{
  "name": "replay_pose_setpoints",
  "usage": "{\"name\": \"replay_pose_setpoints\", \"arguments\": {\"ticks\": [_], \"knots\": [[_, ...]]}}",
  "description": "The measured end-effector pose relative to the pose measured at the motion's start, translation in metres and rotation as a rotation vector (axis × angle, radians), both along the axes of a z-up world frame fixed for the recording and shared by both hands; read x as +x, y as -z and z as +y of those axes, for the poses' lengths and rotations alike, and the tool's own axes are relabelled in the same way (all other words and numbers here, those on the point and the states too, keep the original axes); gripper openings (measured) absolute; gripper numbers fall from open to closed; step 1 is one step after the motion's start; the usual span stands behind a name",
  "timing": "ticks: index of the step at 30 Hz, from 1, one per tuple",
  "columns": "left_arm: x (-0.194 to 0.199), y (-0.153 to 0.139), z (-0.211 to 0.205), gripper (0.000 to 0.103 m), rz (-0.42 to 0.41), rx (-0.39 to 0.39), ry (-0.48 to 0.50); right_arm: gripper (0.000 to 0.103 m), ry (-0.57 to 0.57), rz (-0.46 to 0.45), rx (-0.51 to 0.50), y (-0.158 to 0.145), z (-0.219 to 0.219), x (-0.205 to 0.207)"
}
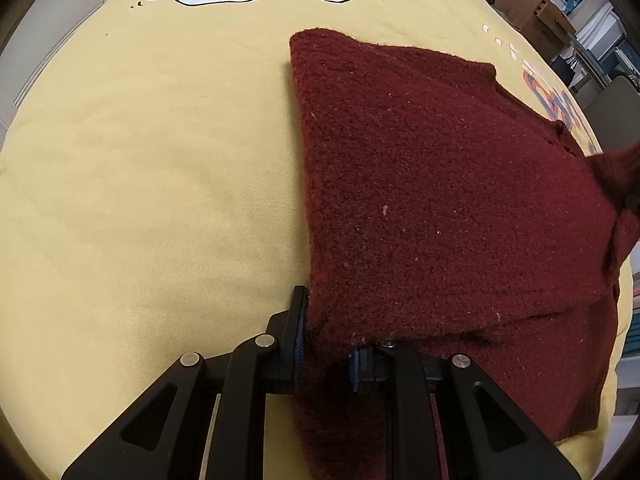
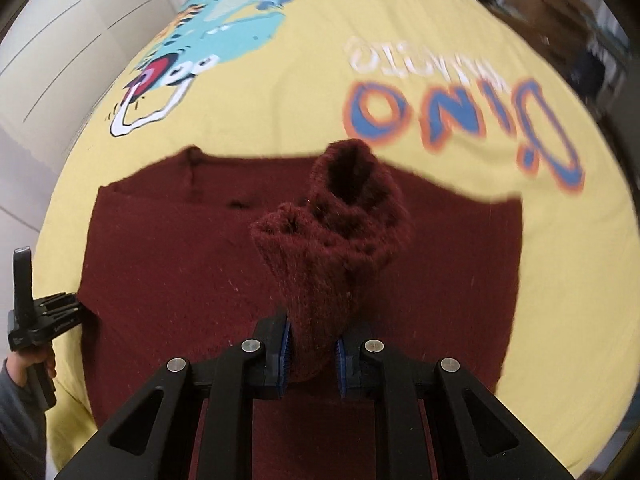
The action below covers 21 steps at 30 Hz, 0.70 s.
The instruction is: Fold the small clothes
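Holding the soft, limp maroon sweater spread near the yellow bedcover's near edge, your left gripper pinches its hem while your right gripper clamps the bunched sleeve, so grip thick folds.

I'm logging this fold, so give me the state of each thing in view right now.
left hand-held gripper: shut on sweater edge.
right hand-held gripper: shut on sleeve.
sweater: flat, partly folded.
sleeve: lifted, bunched.
yellow bedspread: spread flat under sweater.
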<state>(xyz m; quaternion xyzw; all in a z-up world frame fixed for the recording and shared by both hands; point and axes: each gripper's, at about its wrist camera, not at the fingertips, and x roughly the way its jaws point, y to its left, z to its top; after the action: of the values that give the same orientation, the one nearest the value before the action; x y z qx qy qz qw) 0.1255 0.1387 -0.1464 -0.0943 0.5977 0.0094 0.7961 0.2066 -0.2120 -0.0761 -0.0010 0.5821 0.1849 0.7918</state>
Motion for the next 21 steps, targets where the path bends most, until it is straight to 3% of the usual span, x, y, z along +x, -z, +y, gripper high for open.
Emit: {"name": "replay_pose_setpoints", "arguments": {"ticks": [3,6,8,12,14,17,19,21], "knots": [[0.0,0.0,-0.001,0.017,0.005,0.005,0.003,0.02,0.029,0.041,0.015,0.019,-0.01,-0.007],[0.0,0.0,0.0,0.017,0.007,0.007,0.005,0.03,0.062,0.074,0.018,0.032,-0.022,-0.013],[-0.001,-0.001,0.0,0.017,0.007,0.006,0.005,0.04,0.081,0.077,-0.015,0.034,-0.033,-0.018],[-0.001,0.0,0.0,0.017,0.004,0.005,0.004,0.044,0.115,0.082,-0.095,0.036,-0.057,-0.026],[-0.002,0.0,0.001,0.017,0.004,0.004,0.003,0.044,0.15,0.092,-0.095,0.035,-0.071,-0.03],[-0.003,0.0,0.001,0.017,-0.001,0.007,0.003,0.046,0.211,0.085,-0.012,0.021,-0.091,-0.032],[-0.003,-0.001,0.0,0.017,0.0,0.01,0.003,0.06,0.23,0.069,0.008,0.011,-0.097,-0.028],[-0.004,-0.001,-0.001,0.017,0.004,0.013,0.004,0.065,0.248,0.051,0.013,0.003,-0.099,-0.018]]}}
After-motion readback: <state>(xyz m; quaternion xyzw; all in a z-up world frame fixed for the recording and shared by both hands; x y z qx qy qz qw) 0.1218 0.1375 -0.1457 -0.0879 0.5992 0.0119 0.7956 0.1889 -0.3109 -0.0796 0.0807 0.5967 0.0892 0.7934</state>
